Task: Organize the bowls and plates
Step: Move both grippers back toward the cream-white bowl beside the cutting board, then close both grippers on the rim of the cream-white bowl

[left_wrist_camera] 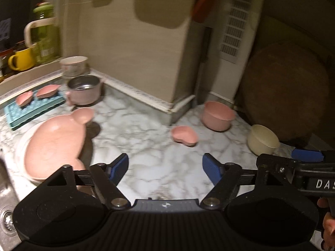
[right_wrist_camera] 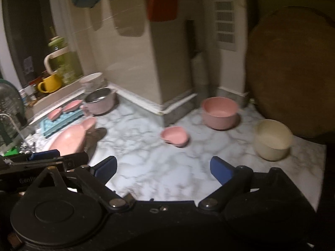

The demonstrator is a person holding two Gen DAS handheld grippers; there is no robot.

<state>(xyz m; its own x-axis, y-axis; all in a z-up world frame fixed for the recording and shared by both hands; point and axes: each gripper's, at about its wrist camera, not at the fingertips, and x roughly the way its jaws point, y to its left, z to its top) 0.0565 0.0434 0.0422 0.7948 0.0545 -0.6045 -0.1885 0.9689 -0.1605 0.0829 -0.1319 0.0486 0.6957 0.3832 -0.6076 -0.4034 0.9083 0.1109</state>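
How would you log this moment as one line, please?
left gripper: open, empty | right gripper: open, empty | small pink dish: untouched on counter

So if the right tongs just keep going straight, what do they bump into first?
Probably the small pink dish: it sits nearly dead ahead of the open right tongs, with only bare counter between. Depth is hard to judge.

My left gripper (left_wrist_camera: 165,165) hung spread wide above the marble counter (left_wrist_camera: 146,146), nothing held, bear-shaped pink plate (left_wrist_camera: 55,144) just left.

Pink bowl (right_wrist_camera: 219,113), cream bowl (right_wrist_camera: 273,139), white-grey marbled counter (right_wrist_camera: 146,159), yellow mug (right_wrist_camera: 51,83).
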